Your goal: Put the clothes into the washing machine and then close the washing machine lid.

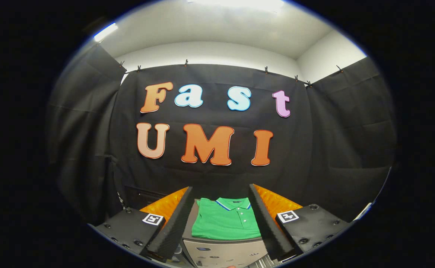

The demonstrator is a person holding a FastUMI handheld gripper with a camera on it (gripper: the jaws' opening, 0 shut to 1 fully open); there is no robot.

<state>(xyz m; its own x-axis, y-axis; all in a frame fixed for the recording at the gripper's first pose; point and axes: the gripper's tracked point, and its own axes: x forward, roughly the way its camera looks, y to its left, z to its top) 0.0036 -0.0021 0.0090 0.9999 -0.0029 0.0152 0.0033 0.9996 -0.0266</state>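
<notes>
A folded green polo shirt [225, 222] with a blue-and-white trimmed collar lies flat on top of the grey washing machine [221, 251], just ahead of me. My gripper [220, 219] is open, its two fingers spread wide to either side of the shirt and held above it without touching. The shirt's collar points away from me, toward the booth wall. The machine's front panel shows below the shirt, close to the finger bases.
Black cloth walls close the booth behind and on both sides of the machine. A dark boxy object [143, 197] stands low at the left, behind the left finger. White wall and ceiling rise above the cloth.
</notes>
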